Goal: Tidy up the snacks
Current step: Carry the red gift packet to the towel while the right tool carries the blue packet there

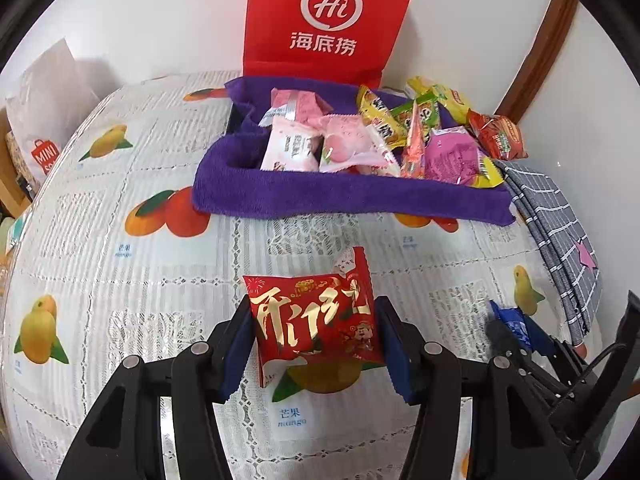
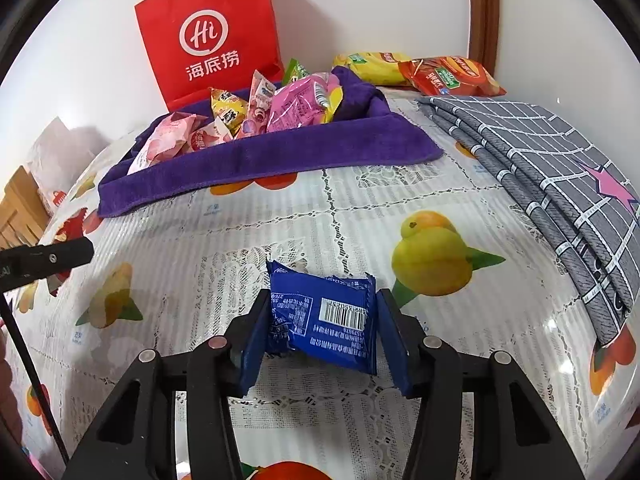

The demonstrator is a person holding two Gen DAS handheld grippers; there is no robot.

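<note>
Bright even light, soft shadows, strong fisheye bending, dark corners.

The scene is backed by a plain white wall (image 1: pixel 140 20), evenly lit, with soft shadows cast on it. A brown wooden frame (image 1: pixel 540 48), perhaps of a door, is seen running up the wall at the right. The table (image 2: pixel 280 232) is covered by a glossy, lace-patterned cloth printed with mangoes and oranges, on which glare from the room light is reflected. At the far right of the table a folded grey checked cloth (image 2: pixel 560 168) with a pink star is laid. At the left edge a piece of light wooden furniture (image 2: pixel 20 208) is partly seen, and a white shopping bag (image 1: pixel 44 112) is stood against the wall there.
</note>
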